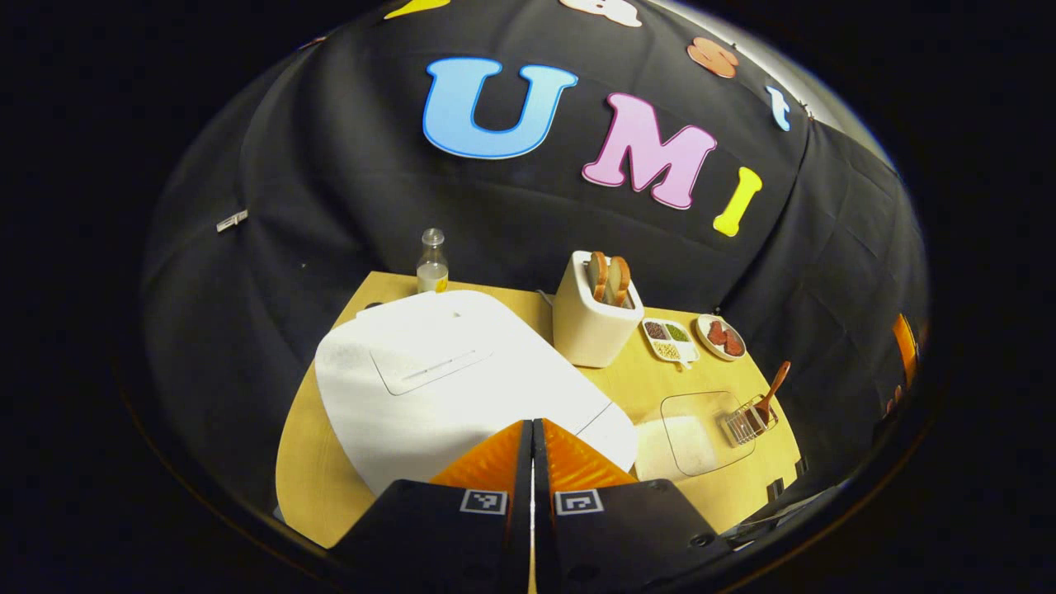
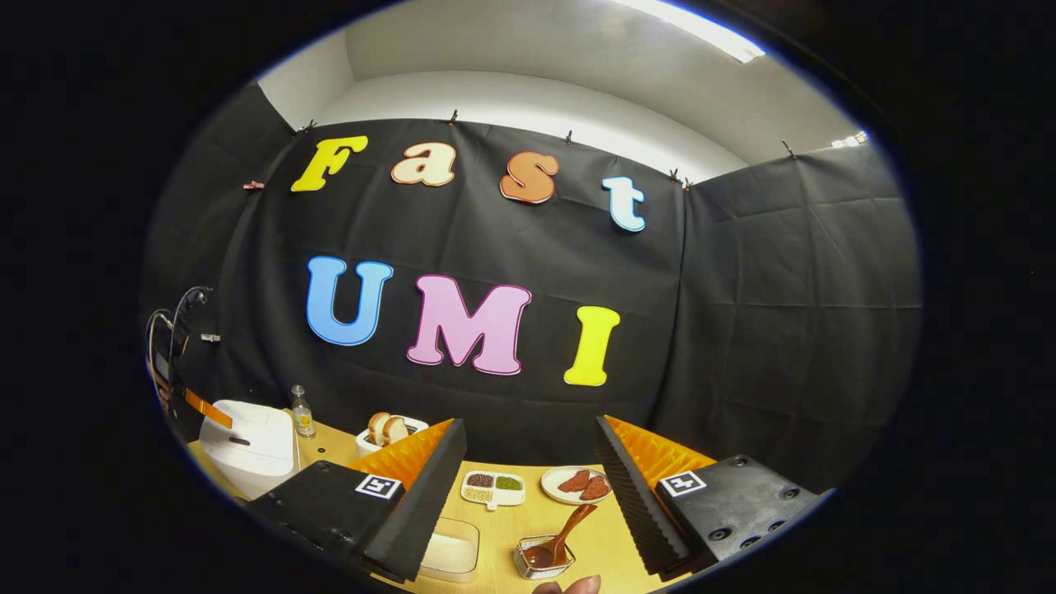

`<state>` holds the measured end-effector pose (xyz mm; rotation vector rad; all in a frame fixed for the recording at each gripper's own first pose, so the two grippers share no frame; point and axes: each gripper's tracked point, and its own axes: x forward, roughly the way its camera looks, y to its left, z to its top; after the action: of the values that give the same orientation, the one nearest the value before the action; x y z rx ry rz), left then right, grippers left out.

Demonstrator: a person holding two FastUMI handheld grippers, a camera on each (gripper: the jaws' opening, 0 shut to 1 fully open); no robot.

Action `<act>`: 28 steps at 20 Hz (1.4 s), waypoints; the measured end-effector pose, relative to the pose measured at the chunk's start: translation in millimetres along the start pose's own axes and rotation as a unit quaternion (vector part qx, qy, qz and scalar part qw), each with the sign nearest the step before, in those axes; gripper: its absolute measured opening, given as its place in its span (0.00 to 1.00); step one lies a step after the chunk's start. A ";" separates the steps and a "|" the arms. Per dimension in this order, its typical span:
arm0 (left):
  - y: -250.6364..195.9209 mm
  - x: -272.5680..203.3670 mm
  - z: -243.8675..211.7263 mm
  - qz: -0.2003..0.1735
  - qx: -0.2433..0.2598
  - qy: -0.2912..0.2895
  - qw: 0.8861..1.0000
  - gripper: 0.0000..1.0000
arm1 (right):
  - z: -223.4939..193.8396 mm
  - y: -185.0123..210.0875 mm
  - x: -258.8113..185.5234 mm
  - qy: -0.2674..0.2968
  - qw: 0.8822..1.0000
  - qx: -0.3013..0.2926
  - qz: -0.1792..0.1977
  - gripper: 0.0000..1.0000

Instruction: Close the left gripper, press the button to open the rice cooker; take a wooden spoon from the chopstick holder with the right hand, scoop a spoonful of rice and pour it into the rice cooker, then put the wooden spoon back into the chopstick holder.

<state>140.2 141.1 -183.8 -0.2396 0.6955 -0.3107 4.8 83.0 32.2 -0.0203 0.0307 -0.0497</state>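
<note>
My left gripper [image 1: 532, 429] has its two fingers pressed together into one blunt tip, poised just over the front edge of the closed white rounded rice cooker [image 1: 445, 379], a stance I judge suited to pushing its release button. My right gripper [image 2: 528, 487] hangs with fingers spread wide and empty, framing the brown wooden spoon [image 2: 561, 532] that leans in the small wire chopstick holder [image 2: 540, 557] beside the clear rectangular rice container [image 2: 450, 549], ready for the later pickup.

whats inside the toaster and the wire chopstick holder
Two bread slices stand in the toaster, tops poking out; their lower parts are hidden. The wooden spoon leans in the chopstick holder, bowl down, handle sticking out.
</note>
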 end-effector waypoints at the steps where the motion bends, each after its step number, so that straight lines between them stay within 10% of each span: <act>1: 5.1 5.0 -1.8 0.002 -0.004 0.006 1.000 0.07 | 1.0 -2.2 0.2 -0.001 1.000 -0.001 -0.002 0.98; 18: 15.0 22.8 -28.6 0.006 -0.007 0.055 0.998 0.08 | -5.7 -8.5 -2.2 0.001 1.000 -0.008 -0.019 0.98; 24: 11.5 -9.8 28.9 0.046 0.065 -0.067 0.995 0.08 | -11.7 -19.9 -9.0 0.006 1.000 -0.007 -0.029 0.98; 28: 13.1 -52.7 92.9 0.118 0.124 -0.192 0.966 0.08 | -10.1 -25.1 -12.3 0.004 0.999 -0.008 -0.031 0.98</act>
<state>165.9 182.6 -87.9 0.0246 0.2910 -0.1149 -9.0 58.3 23.0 -0.0370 0.0390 -0.1124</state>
